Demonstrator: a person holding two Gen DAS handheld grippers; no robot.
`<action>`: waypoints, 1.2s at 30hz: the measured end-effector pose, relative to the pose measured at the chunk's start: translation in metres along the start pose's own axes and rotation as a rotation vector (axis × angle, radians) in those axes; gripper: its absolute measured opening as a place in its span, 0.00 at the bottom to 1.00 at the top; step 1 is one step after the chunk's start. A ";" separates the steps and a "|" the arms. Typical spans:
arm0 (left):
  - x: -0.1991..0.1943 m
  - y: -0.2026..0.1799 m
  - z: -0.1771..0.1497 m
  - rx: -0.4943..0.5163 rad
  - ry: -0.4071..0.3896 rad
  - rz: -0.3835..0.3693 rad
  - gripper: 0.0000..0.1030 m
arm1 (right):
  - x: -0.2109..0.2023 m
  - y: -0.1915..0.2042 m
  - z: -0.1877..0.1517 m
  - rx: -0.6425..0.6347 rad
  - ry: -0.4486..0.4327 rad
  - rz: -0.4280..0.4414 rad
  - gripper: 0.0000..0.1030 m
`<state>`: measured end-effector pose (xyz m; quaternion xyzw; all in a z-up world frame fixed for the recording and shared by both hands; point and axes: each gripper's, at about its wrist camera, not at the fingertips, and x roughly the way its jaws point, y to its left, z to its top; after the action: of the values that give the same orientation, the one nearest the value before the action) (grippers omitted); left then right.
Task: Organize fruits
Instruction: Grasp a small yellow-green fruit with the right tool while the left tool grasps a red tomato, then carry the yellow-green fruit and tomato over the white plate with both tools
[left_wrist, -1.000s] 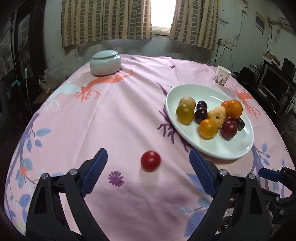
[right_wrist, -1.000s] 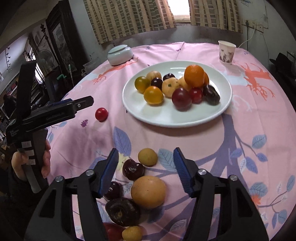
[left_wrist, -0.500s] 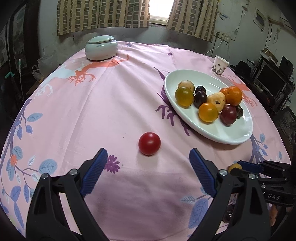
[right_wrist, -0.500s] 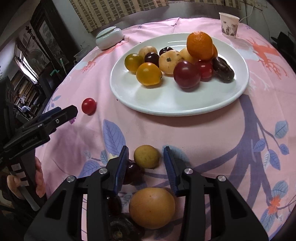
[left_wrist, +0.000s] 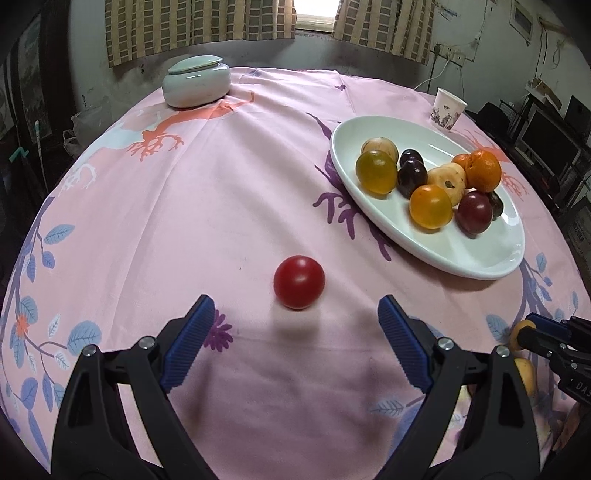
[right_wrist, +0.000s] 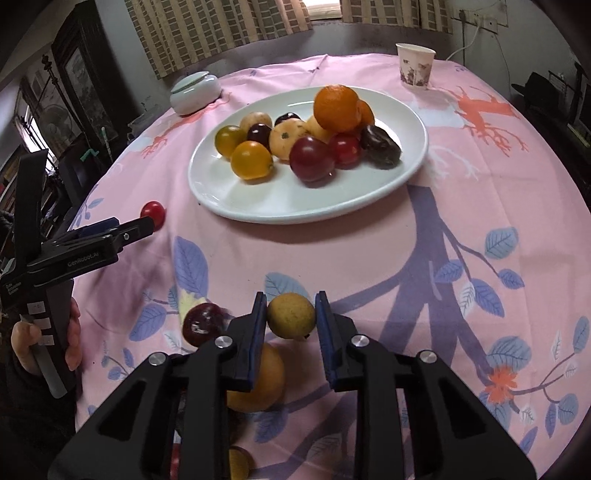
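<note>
My left gripper (left_wrist: 295, 321) is open just short of a red tomato (left_wrist: 299, 282) that lies alone on the pink cloth; it also shows in the right wrist view (right_wrist: 153, 213). My right gripper (right_wrist: 291, 314) is shut on a small yellow-brown fruit (right_wrist: 291, 314), held between the blue pads above the cloth. The white plate (right_wrist: 280, 206) with several fruits lies beyond it, and shows in the left wrist view (left_wrist: 436, 254) at the right. Loose fruits lie under my right gripper: a dark plum (right_wrist: 202, 323) and a large yellow fruit (right_wrist: 266, 380).
A lidded pale-green bowl (left_wrist: 195, 81) stands at the far left of the table. A paper cup (right_wrist: 414, 65) stands at the far right, behind the plate. The round table's edge drops off at the left and right, with dark furniture beyond.
My right gripper has closed on the small yellow-brown fruit and lifted it off the cloth. My left gripper has come closer to the red tomato and stays open.
</note>
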<state>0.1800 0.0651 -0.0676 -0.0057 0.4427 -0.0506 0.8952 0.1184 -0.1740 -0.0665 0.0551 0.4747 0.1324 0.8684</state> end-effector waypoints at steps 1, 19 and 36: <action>0.003 -0.001 0.001 0.006 -0.001 0.021 0.89 | 0.001 -0.002 -0.001 -0.001 0.003 -0.007 0.26; 0.025 -0.007 0.005 0.039 0.015 0.024 0.42 | 0.001 0.003 -0.009 -0.034 0.019 -0.053 0.27; -0.037 -0.050 -0.039 0.118 -0.020 -0.186 0.31 | -0.002 -0.007 -0.015 0.005 0.037 -0.055 0.28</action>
<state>0.1223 0.0199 -0.0598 0.0053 0.4278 -0.1593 0.8897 0.1060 -0.1817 -0.0748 0.0418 0.4923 0.1084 0.8626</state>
